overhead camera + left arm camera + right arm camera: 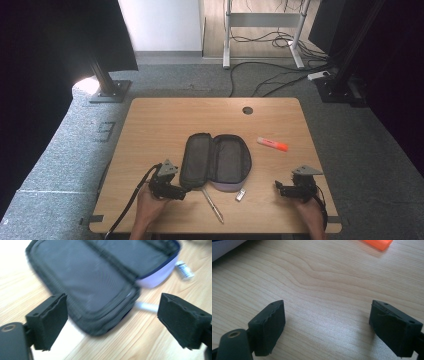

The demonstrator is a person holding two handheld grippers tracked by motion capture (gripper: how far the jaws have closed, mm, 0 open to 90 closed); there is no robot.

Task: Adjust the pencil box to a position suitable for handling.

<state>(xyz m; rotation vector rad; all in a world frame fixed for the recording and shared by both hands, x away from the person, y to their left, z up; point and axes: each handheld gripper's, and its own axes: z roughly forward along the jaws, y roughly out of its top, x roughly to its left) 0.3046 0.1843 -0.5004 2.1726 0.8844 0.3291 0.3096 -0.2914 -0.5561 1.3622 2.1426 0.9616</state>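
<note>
My left gripper [113,317] has its jaws spread wide with nothing pressed between the pads; the near corner of the open pencil case [100,282] lies in the gap just ahead of them, untouched. My right gripper [327,325] also stands wide, over bare wood, gripping nothing.

From the high view, the left gripper [181,192] sits just beside the case's near left corner, and the right gripper [280,189] rests near the table's [165,115] front right, well apart from the case [216,161]. A pen [212,204] lies tilted between my hands, its upper end just at the case's near edge, with a small silver object [240,195] near it. An orange highlighter [272,144] lies beyond the right gripper. The far half of the table gives open room.

The case lies unzipped and flat, both halves showing dark grey lining; I see nothing inside.
</note>
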